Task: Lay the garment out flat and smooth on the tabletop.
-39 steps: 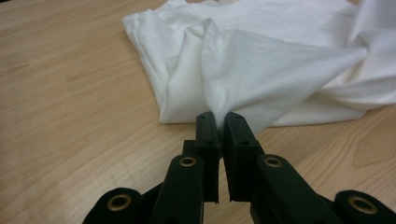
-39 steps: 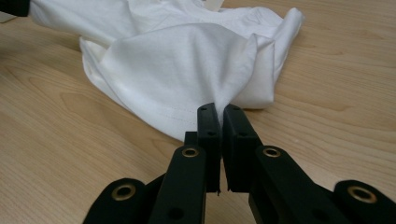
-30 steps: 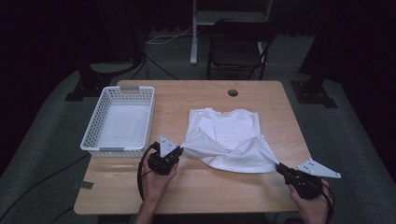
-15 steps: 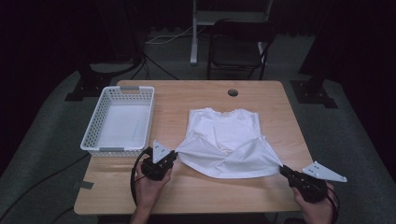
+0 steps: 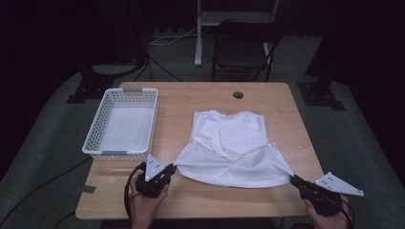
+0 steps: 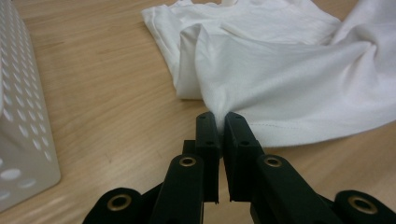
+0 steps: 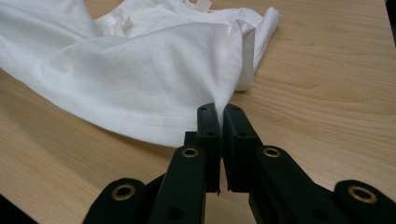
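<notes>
Both grippers, left gripper (image 5: 168,170) and right gripper (image 5: 295,180), are clamped on the white shirt (image 5: 234,152), 1 hem corner each. The shirt lies just ahead of them; pull evenly, keeping the hem taut.

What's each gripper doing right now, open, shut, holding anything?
Left gripper: shut on the near left corner of the white cotton T-shirt.
Right gripper: shut on the shirt's near right corner.

Each tool, the left tool (image 5: 168,170) and the right tool (image 5: 294,180), is matte black with two flat jaws, brass-ringed pivot screws, a grey three-cornered top plate and a trailing black cable.
</notes>
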Tool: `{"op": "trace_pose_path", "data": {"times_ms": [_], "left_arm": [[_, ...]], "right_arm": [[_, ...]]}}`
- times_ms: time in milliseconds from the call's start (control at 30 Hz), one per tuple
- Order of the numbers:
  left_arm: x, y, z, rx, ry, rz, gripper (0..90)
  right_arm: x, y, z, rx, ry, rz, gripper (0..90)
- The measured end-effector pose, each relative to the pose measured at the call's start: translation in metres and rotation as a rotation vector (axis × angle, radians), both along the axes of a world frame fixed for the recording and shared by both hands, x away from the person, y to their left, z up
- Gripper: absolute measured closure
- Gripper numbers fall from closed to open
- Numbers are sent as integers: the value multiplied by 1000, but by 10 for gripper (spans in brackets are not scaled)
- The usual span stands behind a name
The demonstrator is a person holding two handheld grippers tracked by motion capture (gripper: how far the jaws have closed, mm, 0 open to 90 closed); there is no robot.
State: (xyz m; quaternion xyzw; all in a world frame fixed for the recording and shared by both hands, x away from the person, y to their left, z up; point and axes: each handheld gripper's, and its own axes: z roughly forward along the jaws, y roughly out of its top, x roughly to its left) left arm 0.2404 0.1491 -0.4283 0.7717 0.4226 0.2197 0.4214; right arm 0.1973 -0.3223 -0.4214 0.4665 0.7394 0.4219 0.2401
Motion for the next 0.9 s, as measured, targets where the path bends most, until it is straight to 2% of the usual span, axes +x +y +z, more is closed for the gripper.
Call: {"op": "trace_pose_path", "data": {"times_ms": [167, 300, 367, 400, 467, 667, 767, 900], "left_arm": [[-12, 2, 5, 10, -13, -10, 862], [-17, 5, 9, -5, -19, -15, 862], [-20, 6, 10, -33, -15, -19, 862], [-20, 6, 10, -33, -15, -19, 862], [-23, 7, 10, -48, -14, -22, 862], [-29, 9, 9, -56, -9, -27, 861], [-32, 11, 11, -66, -15, -26, 861], [-34, 11, 13, -62, -15, -32, 860]], "right_arm": [[-7, -1, 2, 28, 3, 17, 861], [-10, -1, 4, 27, -3, 22, 861], [-11, -1, 5, 30, 0, 28, 860], [-11, -1, 5, 30, 0, 28, 860], [-13, -1, 5, 52, 6, 41, 860], [-18, -2, 5, 55, 7, 42, 860], [-21, -4, 4, 77, 8, 41, 860], [-25, -4, 4, 81, 8, 40, 859]]}}
